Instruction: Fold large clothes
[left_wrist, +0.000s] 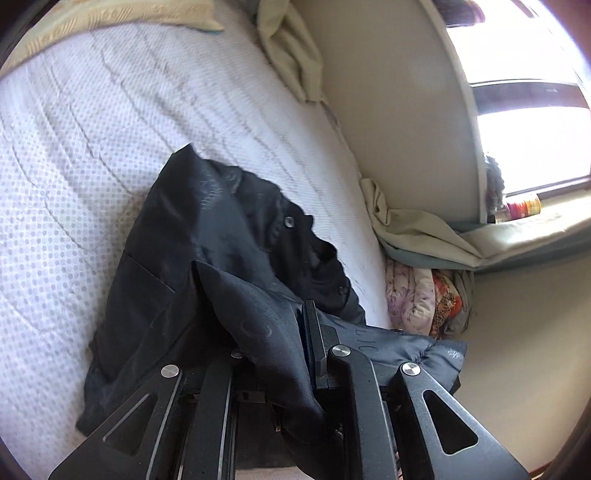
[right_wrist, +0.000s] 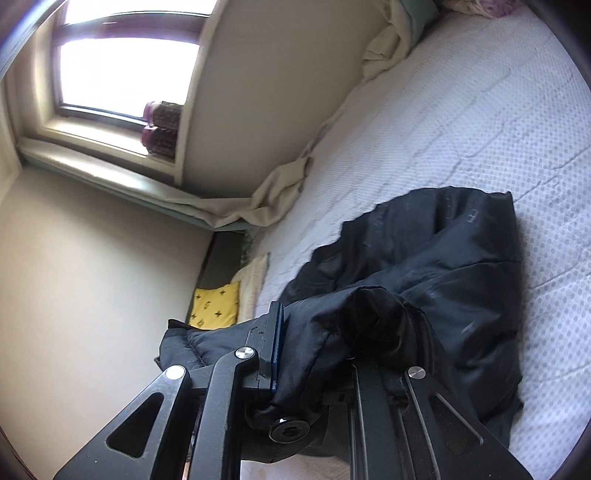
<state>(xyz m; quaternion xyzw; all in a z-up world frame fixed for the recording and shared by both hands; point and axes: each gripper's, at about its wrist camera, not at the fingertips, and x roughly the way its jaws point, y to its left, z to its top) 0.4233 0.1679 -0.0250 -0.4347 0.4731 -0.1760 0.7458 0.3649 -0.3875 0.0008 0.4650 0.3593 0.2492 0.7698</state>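
Note:
A black padded jacket (left_wrist: 207, 236) lies bunched on a white dotted mattress (left_wrist: 74, 147). My left gripper (left_wrist: 295, 332) is shut on a fold of the jacket's shiny lining, which drapes over its left finger and hides it. In the right wrist view the same jacket (right_wrist: 443, 251) spreads across the mattress (right_wrist: 480, 110). My right gripper (right_wrist: 295, 339) is shut on a quilted edge of the jacket, and cloth covers its right finger. A snap button (right_wrist: 289, 431) hangs below the grip.
A beige wall (left_wrist: 399, 110) and a window sill (right_wrist: 92, 162) run along the bed's far side. Crumpled cream sheets (left_wrist: 406, 221) fill the gap there. Floral bedding (left_wrist: 421, 295) and a yellow cushion (right_wrist: 214, 302) lie beside the mattress. A patterned pillow (left_wrist: 110, 22) sits at the bed's end.

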